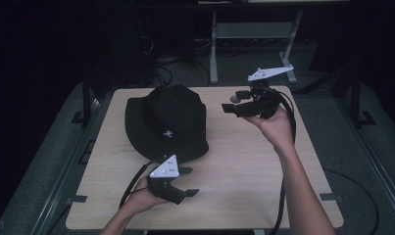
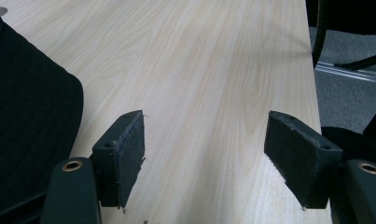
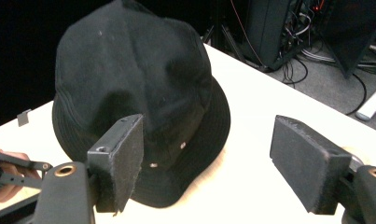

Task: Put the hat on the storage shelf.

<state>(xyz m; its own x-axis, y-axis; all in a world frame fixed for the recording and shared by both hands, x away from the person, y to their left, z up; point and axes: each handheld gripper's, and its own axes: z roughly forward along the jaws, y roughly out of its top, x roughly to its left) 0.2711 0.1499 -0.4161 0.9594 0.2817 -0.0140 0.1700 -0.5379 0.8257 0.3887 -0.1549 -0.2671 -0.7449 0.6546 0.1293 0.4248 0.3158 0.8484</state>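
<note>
Black fabric bucket hat (image 1: pixel 166 122) sits crown-up toward the table's (image 1: pixel 244 161) far-left corner. Left hand-held gripper (image 1: pixel 186 181), wide open and empty, lies nearer, just off the brim's near edge; right hand-held gripper (image 1: pixel 230 104), likewise open and empty, hovers farther off.

Left tool (image 1: pixel 187 181): black body, grey three-cornered plate, black cable.
Right tool (image 1: pixel 228 104): same build.
Pads (image 3: pixel 126 158): black, frayed.
Forearms: bare.

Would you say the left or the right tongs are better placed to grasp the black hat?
Probably the left tongs: open, low beside the hat's near brim. The right tongs, also open, are raised further off.
</note>
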